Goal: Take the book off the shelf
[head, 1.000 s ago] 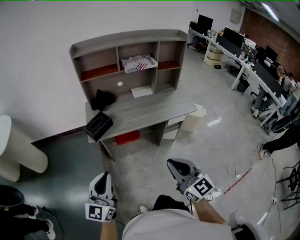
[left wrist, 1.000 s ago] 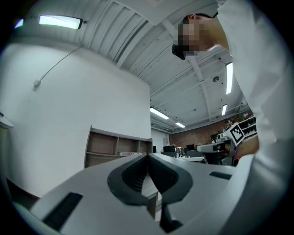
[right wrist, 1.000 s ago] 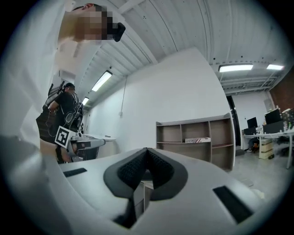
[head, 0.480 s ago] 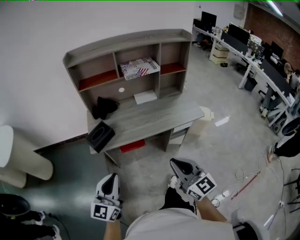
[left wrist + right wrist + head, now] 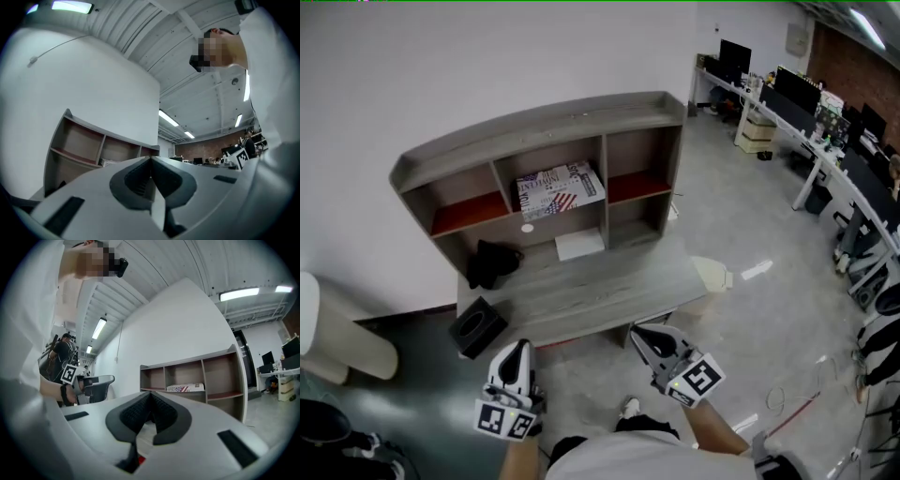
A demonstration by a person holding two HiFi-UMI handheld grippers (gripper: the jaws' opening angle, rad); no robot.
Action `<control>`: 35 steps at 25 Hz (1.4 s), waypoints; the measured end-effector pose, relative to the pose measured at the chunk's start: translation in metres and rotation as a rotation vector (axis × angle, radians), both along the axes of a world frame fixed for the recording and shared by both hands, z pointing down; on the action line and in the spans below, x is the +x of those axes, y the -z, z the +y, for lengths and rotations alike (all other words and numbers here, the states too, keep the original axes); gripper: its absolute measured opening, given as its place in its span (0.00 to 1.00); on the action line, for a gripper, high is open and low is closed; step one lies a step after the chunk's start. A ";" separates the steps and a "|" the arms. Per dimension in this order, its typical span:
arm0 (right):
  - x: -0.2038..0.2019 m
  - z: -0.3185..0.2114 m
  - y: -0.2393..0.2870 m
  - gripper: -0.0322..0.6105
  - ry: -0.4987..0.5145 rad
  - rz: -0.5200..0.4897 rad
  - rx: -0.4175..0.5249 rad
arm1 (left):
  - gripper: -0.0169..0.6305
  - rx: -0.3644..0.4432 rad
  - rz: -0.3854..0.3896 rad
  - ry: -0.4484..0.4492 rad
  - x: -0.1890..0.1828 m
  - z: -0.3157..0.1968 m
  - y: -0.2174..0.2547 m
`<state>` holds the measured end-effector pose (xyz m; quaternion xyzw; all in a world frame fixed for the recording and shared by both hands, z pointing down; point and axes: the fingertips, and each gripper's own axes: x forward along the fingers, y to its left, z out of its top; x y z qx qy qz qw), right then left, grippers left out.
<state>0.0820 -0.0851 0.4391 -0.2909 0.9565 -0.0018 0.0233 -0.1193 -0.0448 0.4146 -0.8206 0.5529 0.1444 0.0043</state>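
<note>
Two grippers are held low, short of the bench (image 5: 600,286): left gripper (image 5: 517,349) and right gripper (image 5: 639,334) aim toward the shelved book (image 5: 559,189), fingers (image 5: 137,415) closed, empty.

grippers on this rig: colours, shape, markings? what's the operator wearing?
The left gripper and right gripper are both light grey wedges with dark ribbed pads. Each carries a white cube with black square markers. No cables show on them. The person wears a white top.
</note>
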 end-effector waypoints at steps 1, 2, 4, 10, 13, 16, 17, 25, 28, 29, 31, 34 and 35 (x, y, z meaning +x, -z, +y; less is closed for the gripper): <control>0.003 -0.012 -0.001 0.09 0.014 -0.001 -0.002 | 0.05 -0.008 0.016 0.002 0.004 -0.008 0.002; 0.005 -0.023 -0.002 0.09 0.027 -0.004 -0.009 | 0.05 -0.015 0.024 0.008 0.007 -0.015 0.002; 0.005 -0.041 -0.011 0.09 0.049 -0.011 -0.035 | 0.05 -0.037 0.028 0.030 0.006 -0.025 -0.003; -0.024 -0.069 -0.041 0.09 0.131 -0.003 -0.120 | 0.05 -0.141 0.081 0.070 -0.009 -0.060 -0.041; -0.033 -0.088 -0.038 0.09 0.129 0.029 -0.107 | 0.05 -0.137 0.104 0.024 -0.006 -0.085 -0.054; -0.038 -0.112 -0.025 0.09 0.068 0.038 -0.095 | 0.05 -0.178 0.147 -0.067 -0.008 -0.123 -0.074; -0.040 -0.115 -0.020 0.09 0.057 0.043 -0.091 | 0.05 -0.185 0.162 -0.097 -0.010 -0.135 -0.075; -0.059 -0.143 -0.007 0.09 0.031 0.091 -0.057 | 0.06 -0.140 0.206 -0.228 -0.005 -0.196 -0.062; -0.068 -0.149 -0.009 0.09 0.032 0.096 -0.058 | 0.06 -0.160 0.227 -0.224 -0.012 -0.219 -0.069; -0.069 -0.150 -0.011 0.09 0.030 0.100 -0.061 | 0.06 -0.168 0.239 -0.222 -0.014 -0.227 -0.072; -0.068 -0.154 -0.012 0.09 0.017 0.107 -0.068 | 0.06 -0.175 0.263 -0.207 -0.016 -0.243 -0.076; -0.063 -0.163 -0.012 0.09 -0.017 0.109 -0.069 | 0.15 -0.136 0.292 -0.215 -0.015 -0.269 -0.071; -0.060 -0.166 -0.011 0.09 -0.028 0.108 -0.067 | 0.15 -0.124 0.301 -0.229 -0.013 -0.278 -0.069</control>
